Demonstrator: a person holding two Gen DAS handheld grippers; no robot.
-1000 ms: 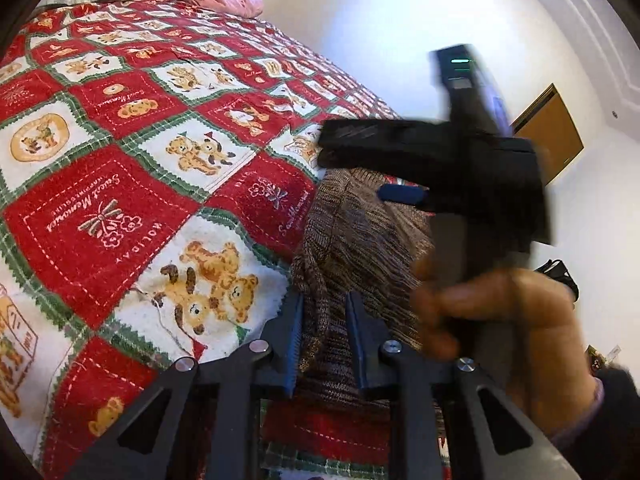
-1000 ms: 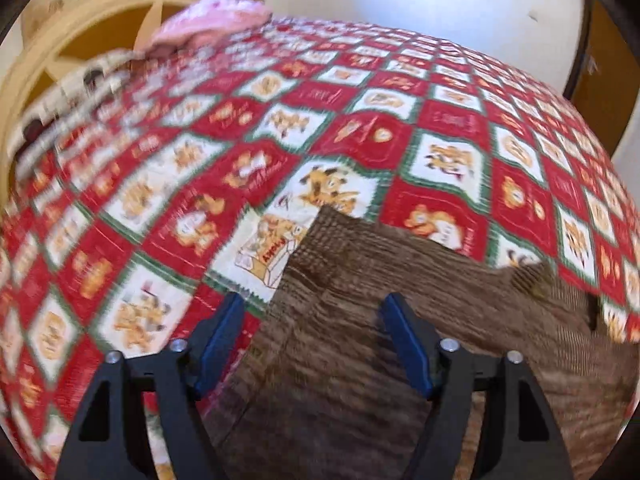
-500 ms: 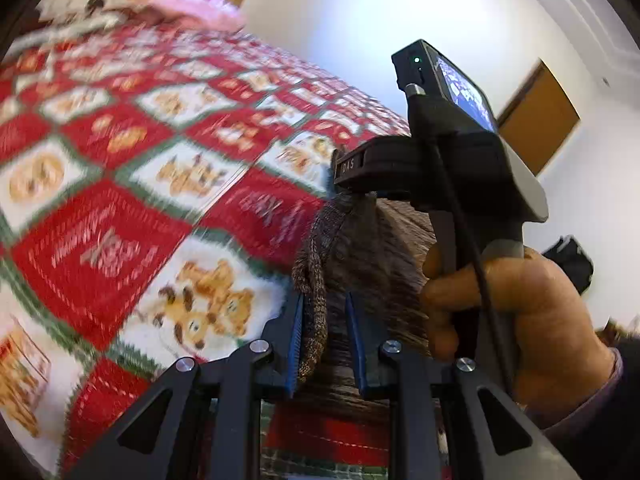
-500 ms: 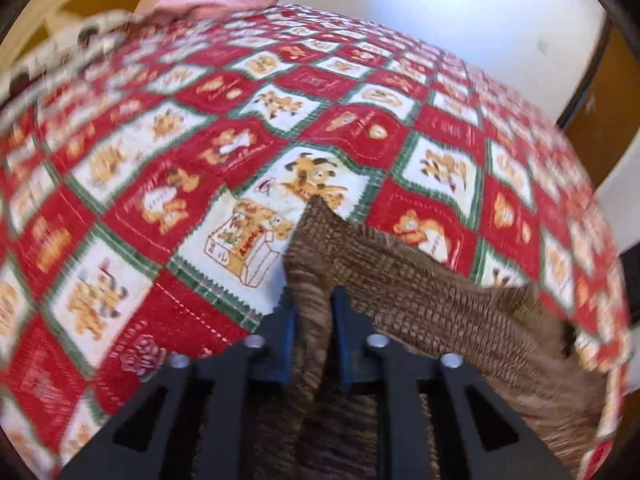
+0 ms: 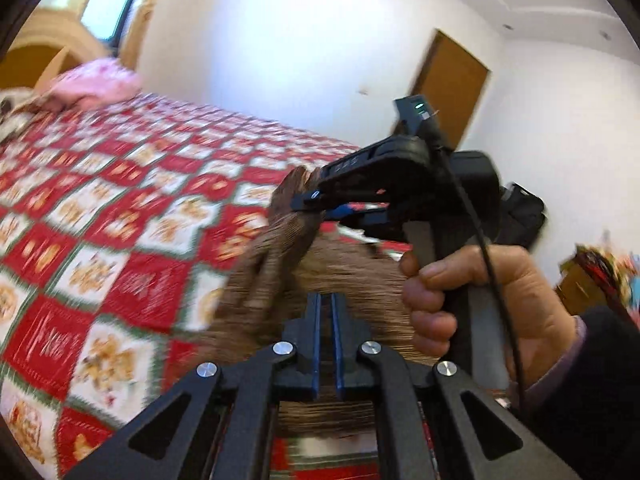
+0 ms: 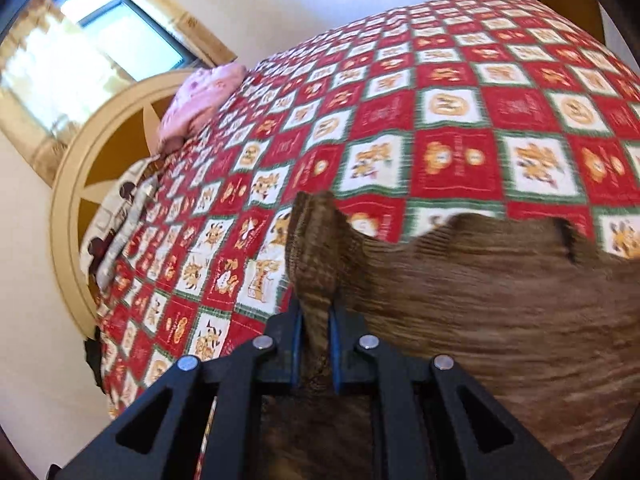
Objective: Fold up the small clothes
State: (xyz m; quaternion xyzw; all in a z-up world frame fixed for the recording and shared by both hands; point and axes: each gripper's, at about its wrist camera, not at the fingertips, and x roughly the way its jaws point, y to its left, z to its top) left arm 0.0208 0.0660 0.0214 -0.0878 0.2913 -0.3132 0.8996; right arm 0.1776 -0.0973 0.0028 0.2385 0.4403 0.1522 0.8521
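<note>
Brown garment [image 6: 480,300] in a fine ribbed knit, streaked lighter and darker. Bedspread [image 6: 460,120] chequered in red and white squares edged with green, tan teddy bears printed on the white, pale motifs and lettering on the red. Pink pillow [image 6: 200,100] at 10 o'clock in the right wrist view, faintly flowered. Headboard [image 6: 80,180] cream-rimmed with ochre panels. Black left hand-held gripper [image 5: 327,340] with blue pads [image 5: 316,344]; black right hand-held gripper [image 5: 320,204] at 2 o'clock in the left wrist view, blue showing between its fingers. White walls [image 5: 280,60]; brown door [image 5: 452,88]. Dark sleeve [image 5: 592,380] with a pale lilac cuff.
</note>
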